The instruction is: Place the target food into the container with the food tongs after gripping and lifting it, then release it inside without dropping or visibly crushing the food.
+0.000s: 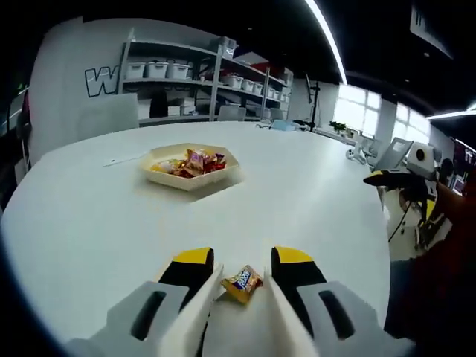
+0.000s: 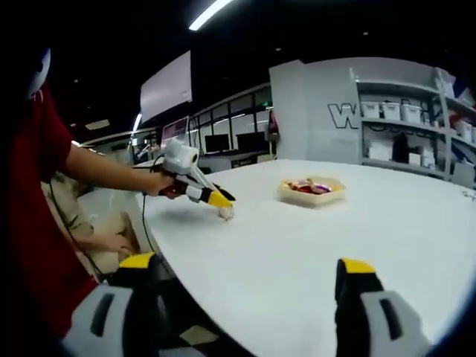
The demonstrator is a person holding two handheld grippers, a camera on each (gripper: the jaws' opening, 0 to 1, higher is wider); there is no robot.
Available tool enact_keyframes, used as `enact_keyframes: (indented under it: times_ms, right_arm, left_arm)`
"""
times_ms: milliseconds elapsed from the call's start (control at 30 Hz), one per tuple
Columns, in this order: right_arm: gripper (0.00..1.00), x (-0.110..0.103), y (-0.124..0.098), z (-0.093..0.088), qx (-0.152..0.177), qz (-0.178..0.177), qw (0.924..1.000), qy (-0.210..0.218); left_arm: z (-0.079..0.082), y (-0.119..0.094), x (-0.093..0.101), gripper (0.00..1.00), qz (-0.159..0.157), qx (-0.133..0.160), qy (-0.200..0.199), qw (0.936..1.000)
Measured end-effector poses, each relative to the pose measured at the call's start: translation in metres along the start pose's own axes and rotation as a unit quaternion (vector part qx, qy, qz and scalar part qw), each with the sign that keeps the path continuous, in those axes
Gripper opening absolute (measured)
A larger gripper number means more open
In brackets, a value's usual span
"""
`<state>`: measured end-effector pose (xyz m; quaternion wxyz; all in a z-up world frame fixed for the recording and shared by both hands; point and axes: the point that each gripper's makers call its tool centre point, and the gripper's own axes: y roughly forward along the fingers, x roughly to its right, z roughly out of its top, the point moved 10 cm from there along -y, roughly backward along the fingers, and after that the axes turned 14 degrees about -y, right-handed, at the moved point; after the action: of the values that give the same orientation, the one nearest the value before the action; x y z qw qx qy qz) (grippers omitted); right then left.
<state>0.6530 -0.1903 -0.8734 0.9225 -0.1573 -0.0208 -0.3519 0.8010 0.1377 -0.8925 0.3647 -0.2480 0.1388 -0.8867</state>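
Observation:
A small yellow and orange wrapped snack lies on the white table, near its close edge. My left gripper carries white tong blades that press against both sides of the snack. In the right gripper view a hand holds that left gripper tip-down on the snack. A shallow cream hexagonal tray with several wrapped snacks stands further back on the table, and the tray sits mid-table in the right gripper view. My right gripper is wide open above the table's edge, holding nothing.
The round table drops off close behind the snack, towards a person in a red top. Shelves with white bins stand beyond the table. Bare tabletop lies between the snack and the tray.

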Motion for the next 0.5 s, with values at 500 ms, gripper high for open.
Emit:
enact_keyframes:
  times_ms: [500]
  right_arm:
    - [0.98, 0.001, 0.0, -0.001, -0.008, 0.003, 0.9999, -0.006]
  left_arm:
    - [-0.014, -0.004, -0.003, 0.28, -0.005, 0.057, 0.008, 0.9983]
